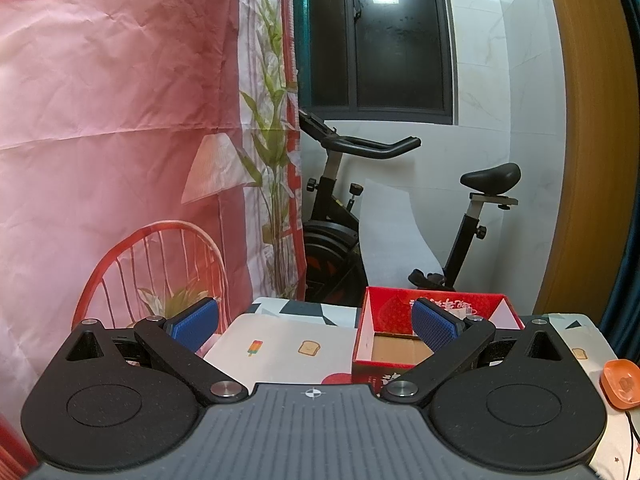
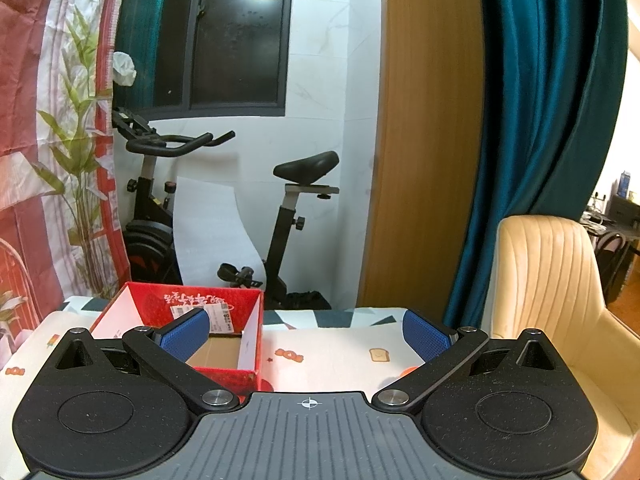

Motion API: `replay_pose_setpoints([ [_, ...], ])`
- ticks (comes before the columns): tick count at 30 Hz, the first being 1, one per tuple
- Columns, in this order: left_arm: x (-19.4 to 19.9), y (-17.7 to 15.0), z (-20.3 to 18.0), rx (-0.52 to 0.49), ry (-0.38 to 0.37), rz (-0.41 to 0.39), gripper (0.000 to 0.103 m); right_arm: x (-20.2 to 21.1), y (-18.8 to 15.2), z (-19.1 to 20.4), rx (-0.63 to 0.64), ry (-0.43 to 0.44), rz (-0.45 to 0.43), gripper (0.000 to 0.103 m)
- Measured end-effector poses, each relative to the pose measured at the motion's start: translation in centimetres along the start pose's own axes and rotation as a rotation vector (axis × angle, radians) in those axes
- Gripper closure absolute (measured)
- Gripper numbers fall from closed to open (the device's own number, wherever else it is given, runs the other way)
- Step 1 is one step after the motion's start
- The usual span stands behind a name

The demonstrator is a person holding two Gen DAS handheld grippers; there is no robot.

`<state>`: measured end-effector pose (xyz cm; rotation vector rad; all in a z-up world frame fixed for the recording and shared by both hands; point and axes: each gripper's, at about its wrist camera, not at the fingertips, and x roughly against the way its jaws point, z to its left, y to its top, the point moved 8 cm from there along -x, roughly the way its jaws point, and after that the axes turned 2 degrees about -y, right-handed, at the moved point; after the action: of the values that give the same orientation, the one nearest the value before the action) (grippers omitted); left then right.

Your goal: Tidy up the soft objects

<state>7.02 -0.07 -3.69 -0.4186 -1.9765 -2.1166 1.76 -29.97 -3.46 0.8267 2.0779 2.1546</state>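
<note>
An open red cardboard box (image 1: 394,344) with a brown bare floor stands on the table, right of centre in the left wrist view and at the left in the right wrist view (image 2: 224,322). My left gripper (image 1: 316,326) is open and empty, above the table's near side, its right finger in front of the box. My right gripper (image 2: 306,334) is open and empty, to the right of the box. No soft object shows between either pair of fingers.
The table (image 2: 332,354) has a white cloth with small food prints. An orange dish (image 1: 622,384) sits at its right edge. A cream chair (image 2: 560,292) stands at the right. An exercise bike (image 1: 352,208) and a pink backdrop (image 1: 112,120) stand behind.
</note>
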Motion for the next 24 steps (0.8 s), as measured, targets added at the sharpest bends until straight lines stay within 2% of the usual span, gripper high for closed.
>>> replay_pose_setpoints([
  [11, -0.3, 0.1, 0.0, -0.001, -0.004, 0.015, 0.000, -0.1, -0.6, -0.1, 0.001, 0.004, 0.003, 0.000],
  [17, -0.9, -0.8, 0.0, -0.005, -0.017, 0.033, 0.000, -0.3, -1.1, 0.4, 0.001, 0.042, 0.007, 0.000],
  [19, -1.4, -1.4, 0.0, -0.007, -0.031, 0.048, 0.000, -0.6, -1.3, 0.6, 0.002, 0.066, 0.011, 0.000],
  [22, -2.4, -2.5, 0.0, 0.023, -0.091, 0.081, 0.000, -1.3, -2.5, 1.4, 0.032, 0.093, 0.021, 0.000],
  [24, -3.3, -3.5, 0.2, 0.031, -0.087, 0.107, 0.000, -2.1, -3.6, 1.8, 0.044, 0.104, 0.040, 0.000],
])
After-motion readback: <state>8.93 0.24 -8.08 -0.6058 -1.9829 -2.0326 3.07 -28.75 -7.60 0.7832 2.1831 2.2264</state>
